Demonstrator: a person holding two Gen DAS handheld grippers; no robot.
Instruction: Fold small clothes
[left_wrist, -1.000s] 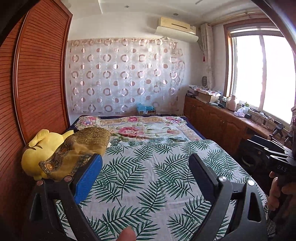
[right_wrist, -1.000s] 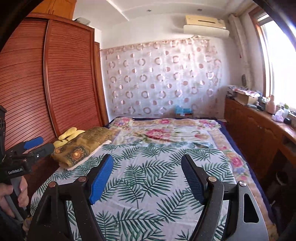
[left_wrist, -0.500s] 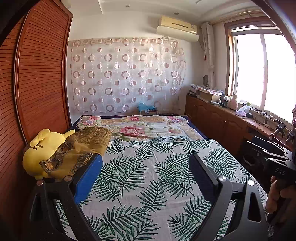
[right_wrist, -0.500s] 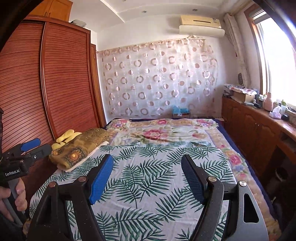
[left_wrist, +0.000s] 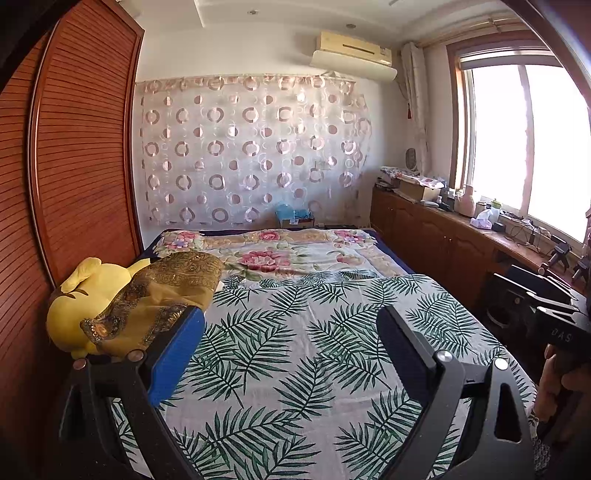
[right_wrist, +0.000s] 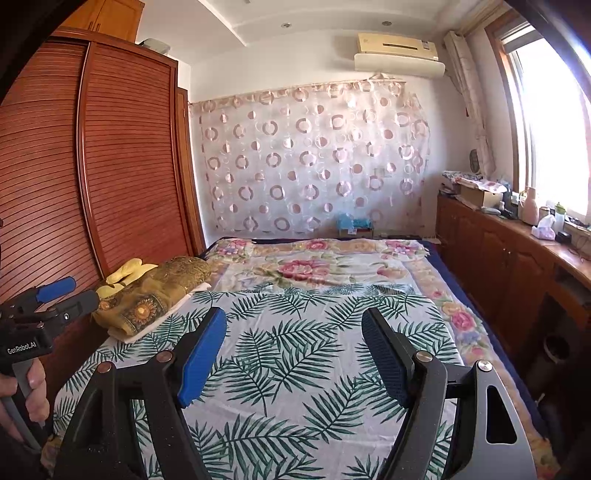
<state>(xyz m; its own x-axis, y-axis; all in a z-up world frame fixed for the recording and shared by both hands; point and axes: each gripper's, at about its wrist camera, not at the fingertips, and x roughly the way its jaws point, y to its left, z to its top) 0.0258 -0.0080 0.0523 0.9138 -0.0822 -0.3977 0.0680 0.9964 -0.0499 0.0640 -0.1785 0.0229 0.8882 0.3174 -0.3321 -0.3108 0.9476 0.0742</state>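
Note:
My left gripper hangs open over a bed with a palm-leaf sheet, nothing between its blue pads. My right gripper is open too, above the same sheet and holding nothing. The only loose cloth I see is a gold-patterned fabric draped over a yellow plush toy at the bed's left edge; it also shows in the right wrist view as the gold fabric. Each gripper sits at the edge of the other's view: the left gripper, the right gripper.
A floral blanket covers the far half of the bed. A wooden slatted wardrobe stands close along the left. Low wooden cabinets with clutter run under the window on the right. A patterned curtain hangs on the far wall.
A fingertip at the bottom edge of the left wrist view has gone out of sight. Both grippers stay open and almost still.

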